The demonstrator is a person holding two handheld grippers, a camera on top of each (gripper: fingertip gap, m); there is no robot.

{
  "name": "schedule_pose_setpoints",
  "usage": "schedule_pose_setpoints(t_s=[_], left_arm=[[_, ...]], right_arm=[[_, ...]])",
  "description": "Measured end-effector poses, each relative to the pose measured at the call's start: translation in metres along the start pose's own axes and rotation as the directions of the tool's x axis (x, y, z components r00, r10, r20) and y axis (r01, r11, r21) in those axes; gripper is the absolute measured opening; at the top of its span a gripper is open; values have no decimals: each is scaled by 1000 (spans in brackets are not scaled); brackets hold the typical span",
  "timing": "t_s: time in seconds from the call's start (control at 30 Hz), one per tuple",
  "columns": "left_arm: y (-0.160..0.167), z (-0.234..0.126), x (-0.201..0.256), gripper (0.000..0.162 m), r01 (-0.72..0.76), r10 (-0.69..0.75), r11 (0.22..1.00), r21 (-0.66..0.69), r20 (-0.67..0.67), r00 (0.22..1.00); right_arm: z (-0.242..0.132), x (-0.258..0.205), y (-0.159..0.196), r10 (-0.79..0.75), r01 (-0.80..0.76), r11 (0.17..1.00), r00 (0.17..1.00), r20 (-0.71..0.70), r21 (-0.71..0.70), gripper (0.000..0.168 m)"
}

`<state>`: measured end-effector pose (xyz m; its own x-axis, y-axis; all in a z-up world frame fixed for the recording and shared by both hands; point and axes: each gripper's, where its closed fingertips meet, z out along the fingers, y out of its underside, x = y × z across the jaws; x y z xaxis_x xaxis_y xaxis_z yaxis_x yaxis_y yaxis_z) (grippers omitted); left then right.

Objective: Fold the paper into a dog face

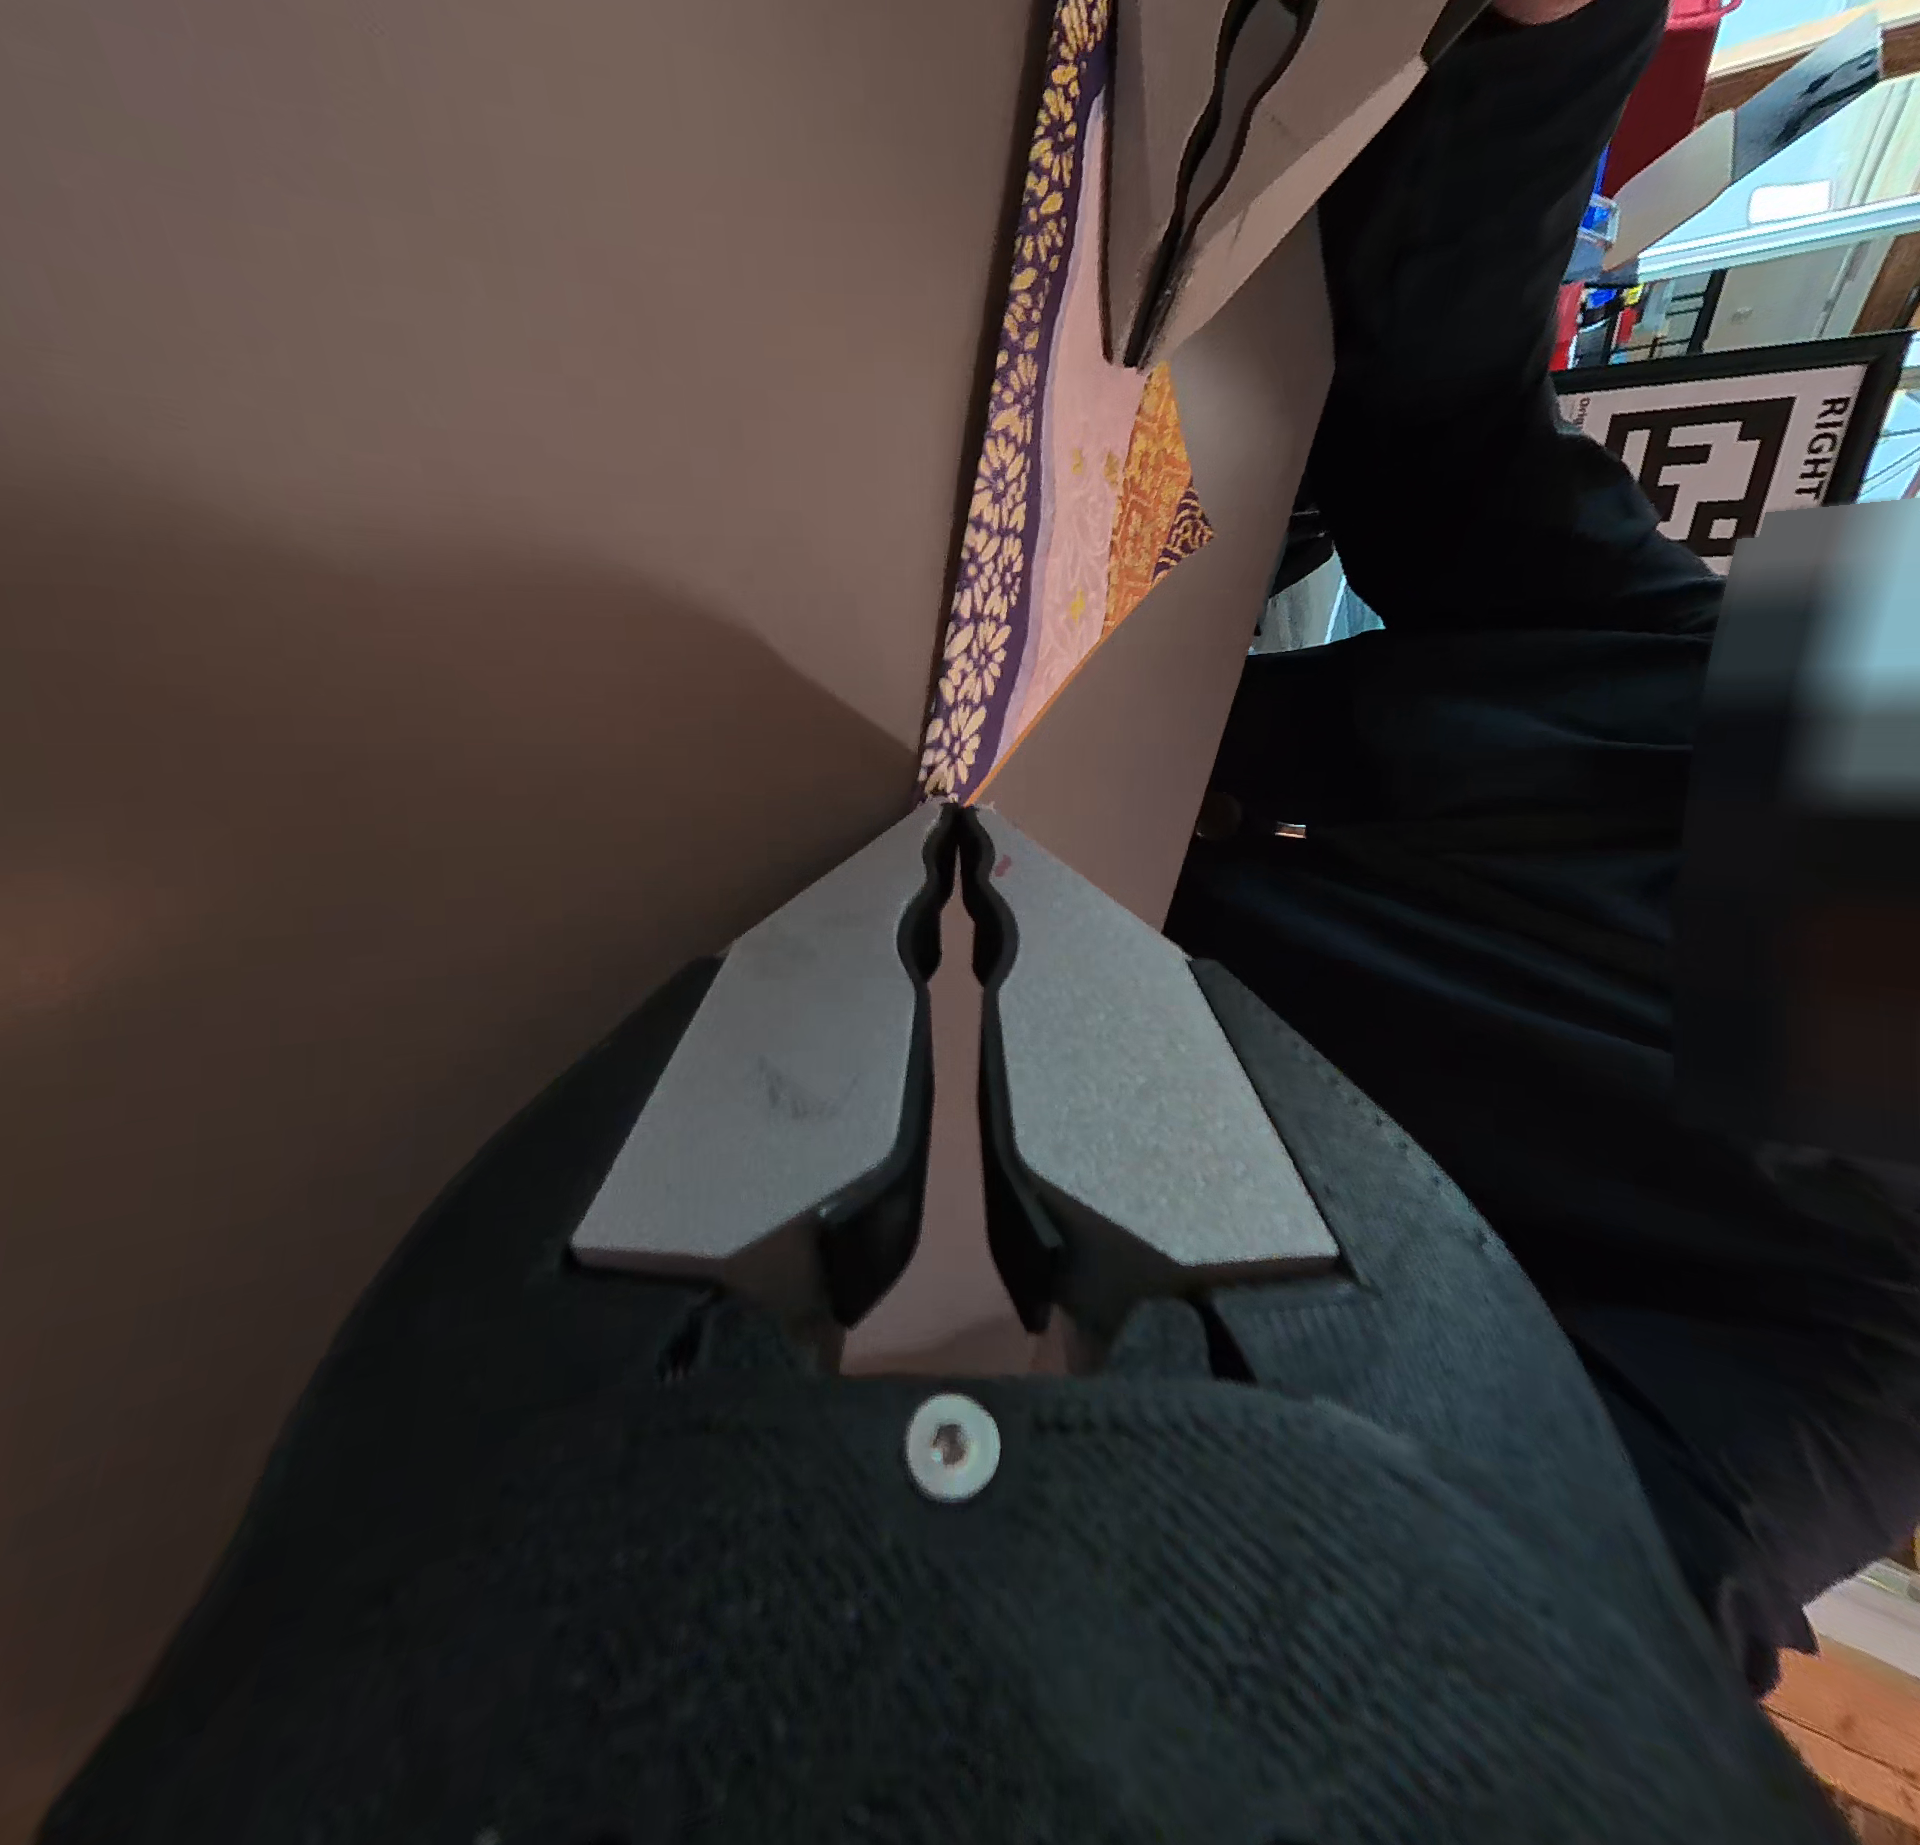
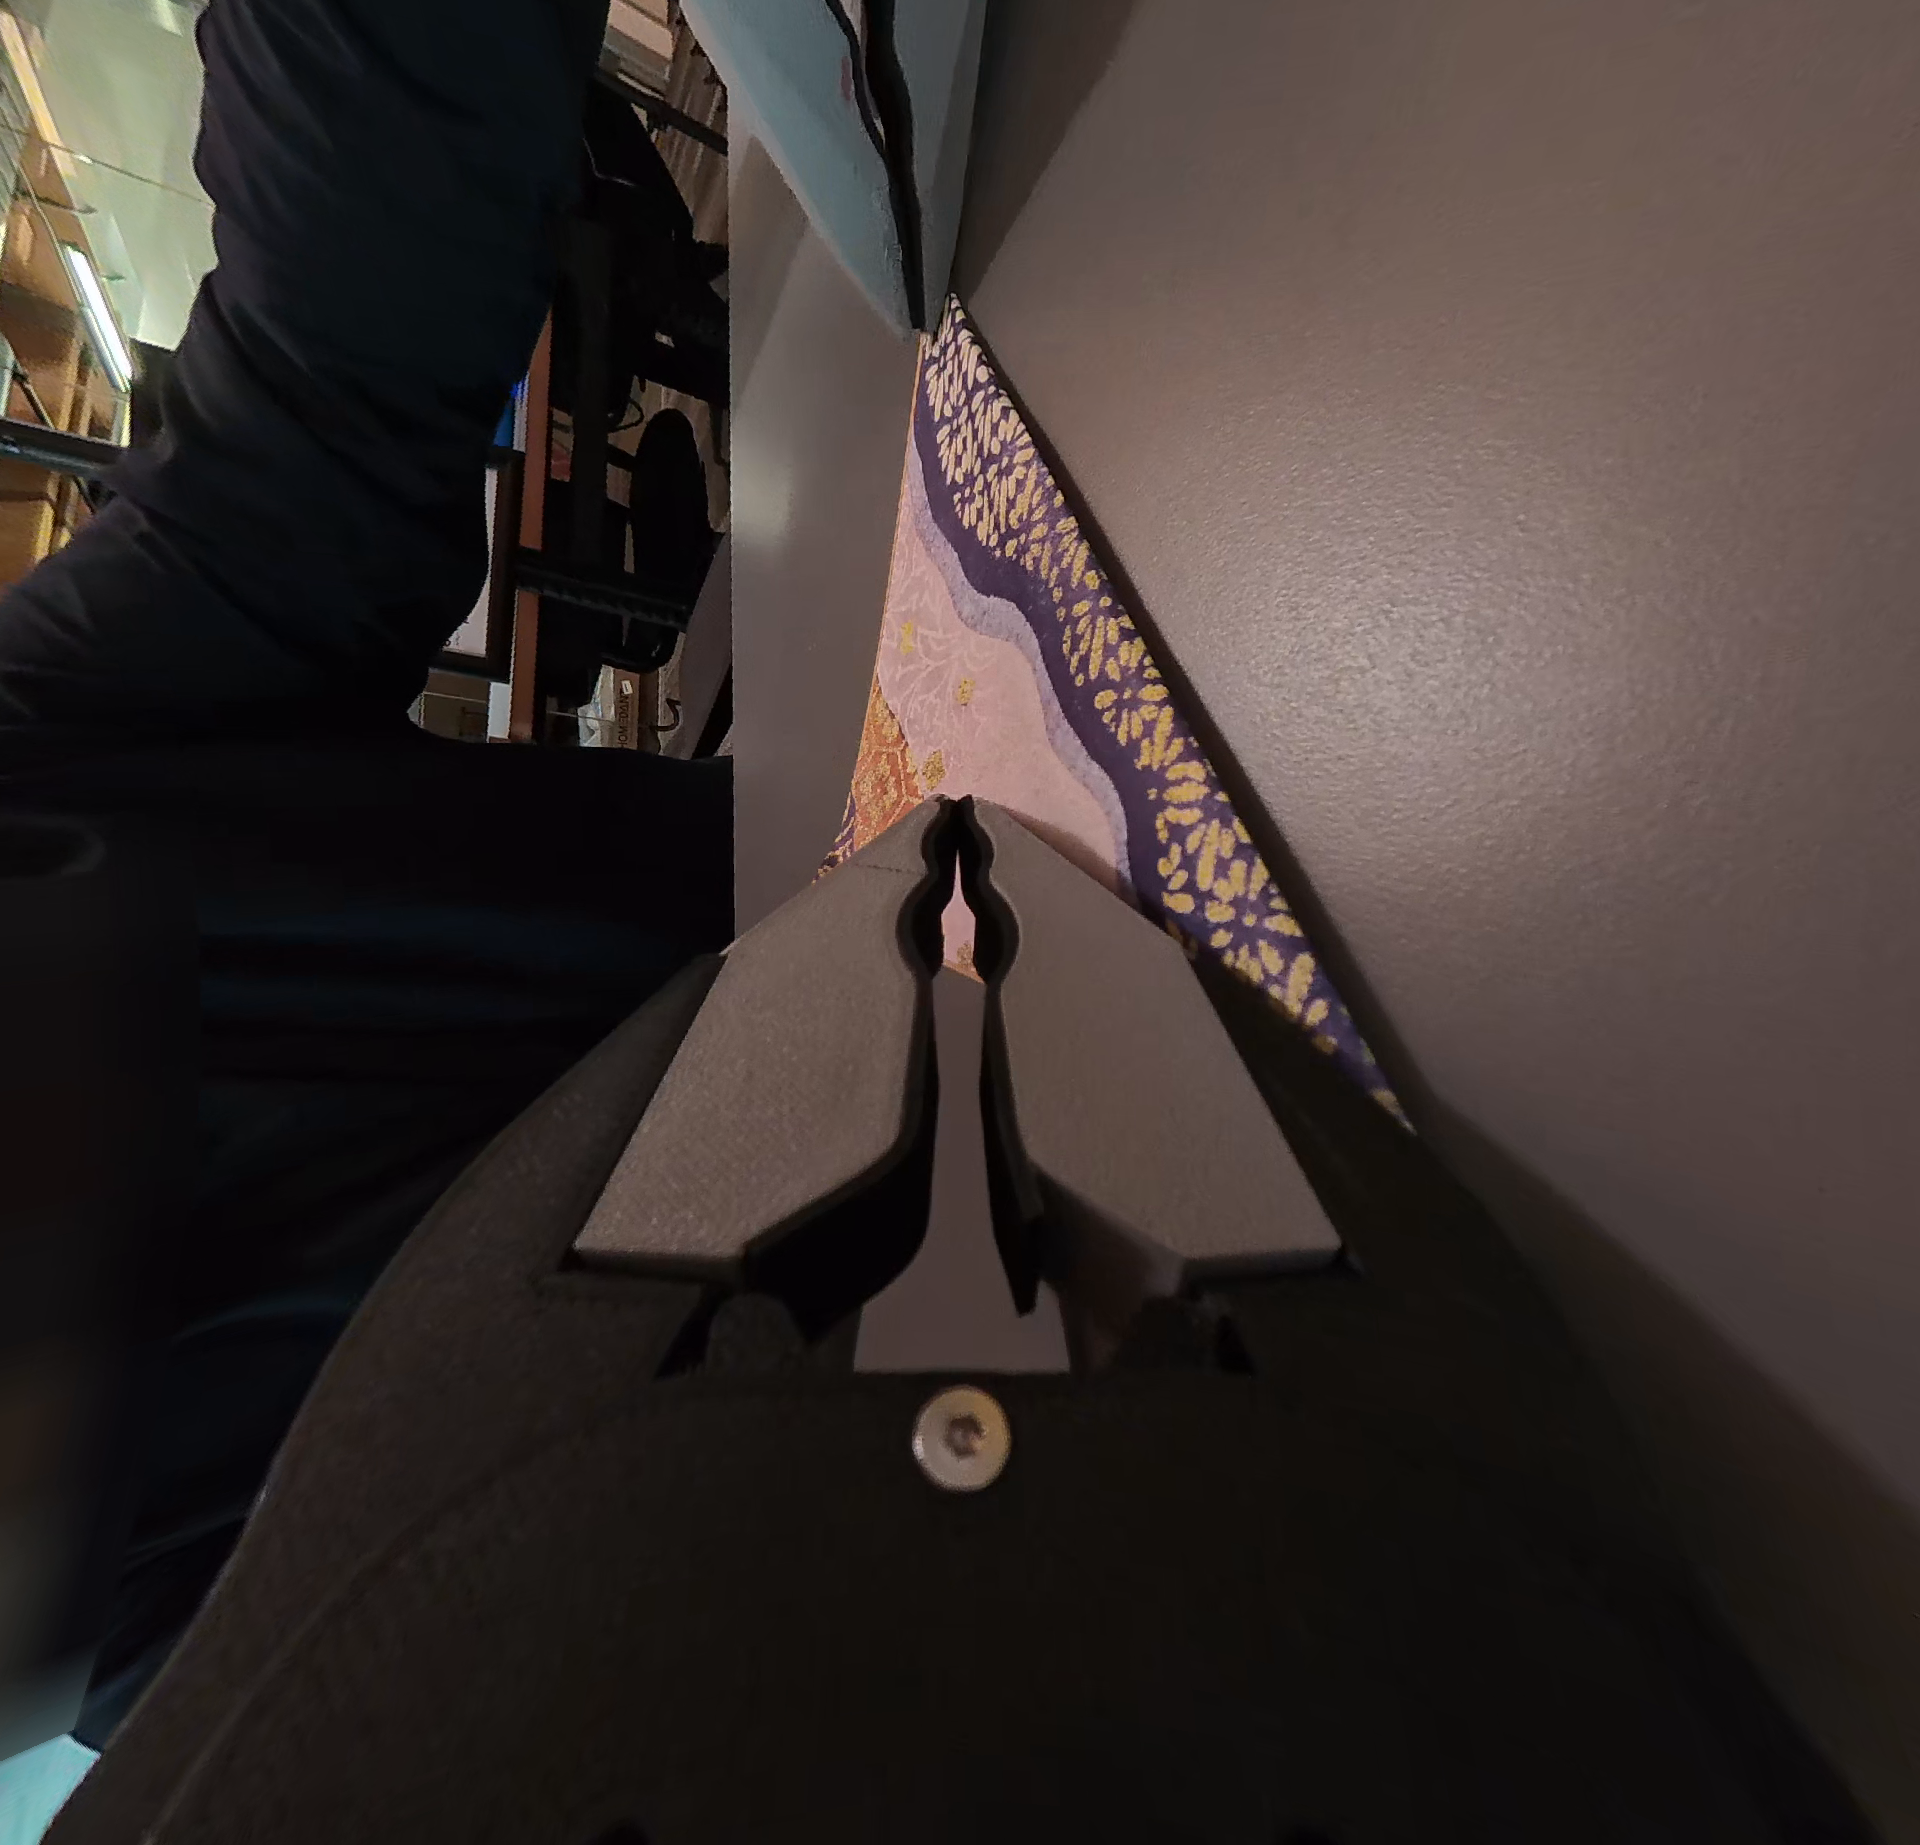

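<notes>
- Paper point(image 1: 1049, 548), patterned purple, pink and orange, folded to a triangle: we find it flat on the brown desk point(image 1: 468, 341), stretched between our two grippers.
- Left gripper point(image 1: 958, 808): fingers closed together, tips at the paper's near corner; whether they pinch it we cannot tell.
- Right gripper point(image 2: 958, 803): fingers closed together, tips over the paper's pink area.
</notes>
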<state>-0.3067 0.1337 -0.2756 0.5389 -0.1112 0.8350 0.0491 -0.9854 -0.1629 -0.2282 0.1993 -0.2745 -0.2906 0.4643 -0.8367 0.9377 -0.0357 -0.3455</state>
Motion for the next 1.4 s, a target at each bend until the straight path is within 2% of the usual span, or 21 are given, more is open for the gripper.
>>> schedule_pose_setpoints(t_s=[0.2, 0.47, 0.7, 0.8, 0.87, 0.97, 1.13, 1.4], left_arm=[[1, -2, -1, 0, 10, -10, 1000, 24, -12, 1000], [1, -2, -1, 0, -43, 41, 998, 56, 37, 998], [1, -2, -2, 0, -79, 75, 995, 60, 67, 995], [1, -2, -2, 0, -115, 110, 993, 41, 103, 989], [1, -2, -2, 0, -156, 152, 988, 17, 145, 978], [1, -1, -2, 0, -190, 188, 982, -2, 175, 967], [2, -1, -1, 0, -220, 215, 975, 9, 173, 961], [2, -1, -1, 0, -327, 317, 944, 37, 166, 934]], right_arm=[[0, 0, 0, 0, 0, 1000, 1000, -1, 0, 0], [-1, 0, -1, 26, -26, 1000, 999, 29, 10, 0], [0, -2, 0, -46, 45, 999, 999, -25, -15, 0], [-6, -33, -16, -96, 89, 994, 990, 107, 69, 0], [-11, -39, -26, -139, 130, 986, 987, 83, 108, 0], [-7, -34, -30, -182, 183, 981, 983, -12, 71, 0], [5, -46, -48, -191, 192, 981, 981, -8, 11, 0], [52, -38, -73, -95, 105, 962, 994, 53, -250, 0]])
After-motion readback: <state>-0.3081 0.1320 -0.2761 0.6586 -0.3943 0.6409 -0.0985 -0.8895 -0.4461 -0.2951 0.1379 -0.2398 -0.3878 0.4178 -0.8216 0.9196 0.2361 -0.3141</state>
